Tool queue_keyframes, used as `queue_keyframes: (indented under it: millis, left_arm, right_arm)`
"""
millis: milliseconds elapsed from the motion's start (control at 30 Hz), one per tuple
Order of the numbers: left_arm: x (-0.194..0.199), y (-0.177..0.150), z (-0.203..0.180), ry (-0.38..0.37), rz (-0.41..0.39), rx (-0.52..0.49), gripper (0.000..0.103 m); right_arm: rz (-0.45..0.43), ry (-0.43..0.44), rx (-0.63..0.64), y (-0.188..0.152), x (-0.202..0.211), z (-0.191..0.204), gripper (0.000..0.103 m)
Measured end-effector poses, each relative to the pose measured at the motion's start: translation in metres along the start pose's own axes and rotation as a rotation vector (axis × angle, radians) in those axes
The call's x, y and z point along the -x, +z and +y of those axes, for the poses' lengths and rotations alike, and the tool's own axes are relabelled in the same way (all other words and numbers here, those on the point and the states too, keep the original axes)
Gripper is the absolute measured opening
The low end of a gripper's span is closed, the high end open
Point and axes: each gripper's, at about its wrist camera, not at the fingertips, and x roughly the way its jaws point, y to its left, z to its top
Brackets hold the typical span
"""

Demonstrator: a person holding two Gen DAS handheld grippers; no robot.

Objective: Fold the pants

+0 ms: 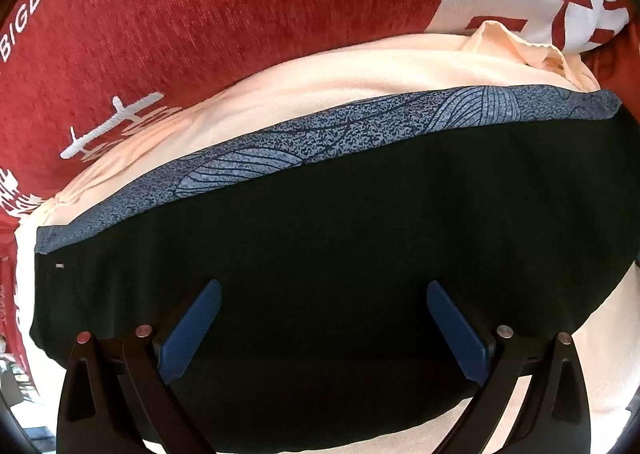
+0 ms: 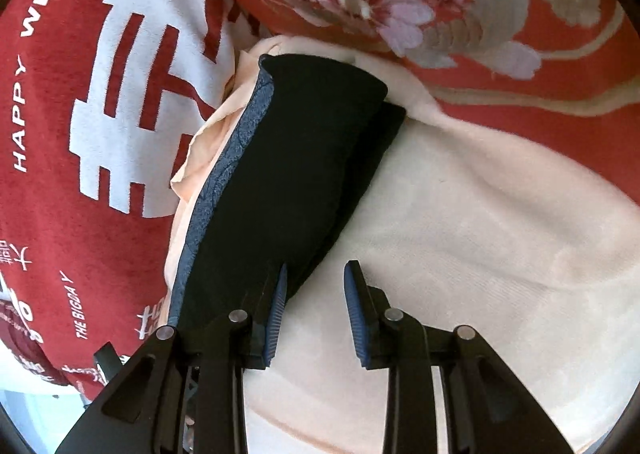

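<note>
The black pants lie folded into a compact band on a cream cloth. A blue-grey patterned waistband runs along their far edge. My left gripper is open, fingers spread wide just above the black fabric, holding nothing. In the right wrist view the folded pants stretch away to the upper left with the waistband on their left side. My right gripper is open and empty at the pants' near right edge, its left finger over the black fabric, its right finger over the cream cloth.
A red blanket with white lettering lies beyond the cream cloth and also shows in the right wrist view. A red floral quilt lies at the back right.
</note>
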Motion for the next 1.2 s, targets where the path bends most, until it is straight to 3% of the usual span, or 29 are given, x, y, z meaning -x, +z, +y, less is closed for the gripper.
queue_keyframes:
  millis: [133,167,333,467,500,533,567,800,867,933,1000,1200]
  left_arm:
    - [0.001,0.0,-0.004,0.007,-0.006,-0.002,0.103]
    - [0.001,0.0,-0.005,0.011,-0.009,-0.006,0.103]
    - [-0.001,0.001,-0.009,0.017,-0.011,-0.011,0.103]
    - [0.005,0.005,-0.013,0.038,-0.003,-0.043,0.102]
    - [0.01,0.008,-0.016,0.038,-0.006,-0.051,0.09]
    - [0.014,0.01,-0.018,0.031,-0.007,-0.054,0.083]
    - [0.019,0.012,-0.021,0.008,-0.004,-0.056,0.079]
    - [0.047,0.034,-0.068,-0.151,-0.09,-0.089,0.079]
    - [0.028,0.035,-0.087,-0.192,-0.016,-0.082,0.079]
    - [0.01,0.03,-0.097,-0.182,0.034,-0.055,0.081]
    - [0.013,0.028,-0.102,-0.159,-0.013,-0.074,0.082]
    - [0.013,0.028,-0.102,-0.183,-0.006,-0.064,0.084]
  right_arm:
    - [-0.025,0.09,-0.047,0.003,-0.006,-0.014,0.033]
    - [-0.044,0.149,-0.061,0.009,-0.011,-0.019,0.033]
    - [-0.087,0.195,-0.044,0.02,-0.022,-0.016,0.033]
    - [-0.103,0.204,-0.068,0.027,-0.028,-0.007,0.035]
    - [-0.096,0.195,-0.083,0.028,-0.029,-0.005,0.035]
    - [-0.088,0.187,-0.091,0.028,-0.029,-0.003,0.03]
    - [-0.083,0.168,-0.089,0.029,-0.027,0.001,0.017]
    - [-0.07,0.156,0.082,0.026,-0.002,0.037,0.015]
    - [-0.069,0.158,0.123,0.023,0.006,0.048,0.015]
    - [-0.069,0.154,0.157,0.02,0.011,0.057,0.015]
    - [-0.07,0.14,0.184,0.018,0.013,0.063,0.015]
    - [-0.058,0.091,0.21,0.017,0.009,0.071,0.015]
